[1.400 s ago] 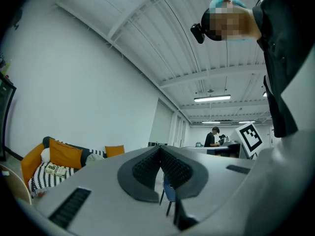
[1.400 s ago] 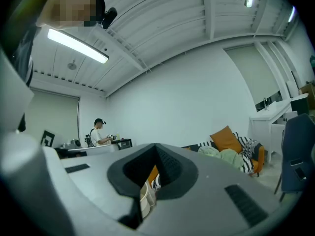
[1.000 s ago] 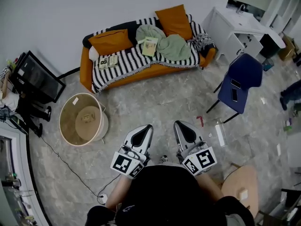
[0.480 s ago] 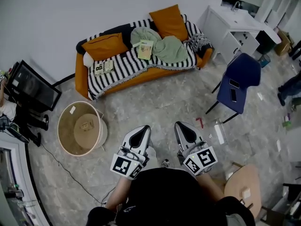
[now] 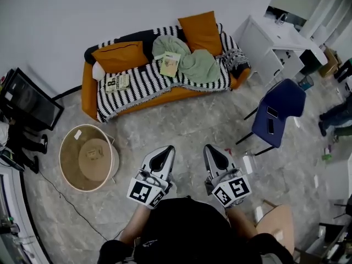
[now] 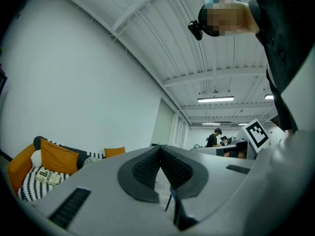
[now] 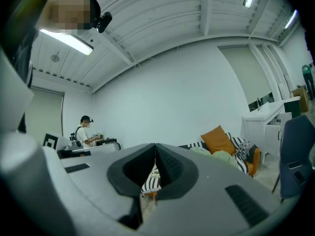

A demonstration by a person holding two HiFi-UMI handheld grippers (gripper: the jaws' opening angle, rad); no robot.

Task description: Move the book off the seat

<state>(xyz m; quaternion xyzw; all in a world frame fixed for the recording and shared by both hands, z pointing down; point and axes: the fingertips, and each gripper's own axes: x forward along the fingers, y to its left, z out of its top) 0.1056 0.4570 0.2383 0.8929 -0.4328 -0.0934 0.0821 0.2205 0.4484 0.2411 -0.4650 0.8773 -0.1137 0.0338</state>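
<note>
- A pale book [image 5: 116, 83] with a large dark "8" on its cover lies closed and flat on the left part of the seat. It rests on the black-and-white striped throw [image 5: 144, 78], just in front of the left orange cushion [image 5: 120, 56].
- A second book [image 5: 169, 64], light yellow-green, lies closed on the green blanket [image 5: 198, 64] near the seat's middle, well apart from the first.
- The seat is an orange sofa [image 5: 165, 95] standing against the wall.

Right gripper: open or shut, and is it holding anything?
Shut and empty: the right gripper has its jaws meeting at the tips, with nothing between them.
</note>
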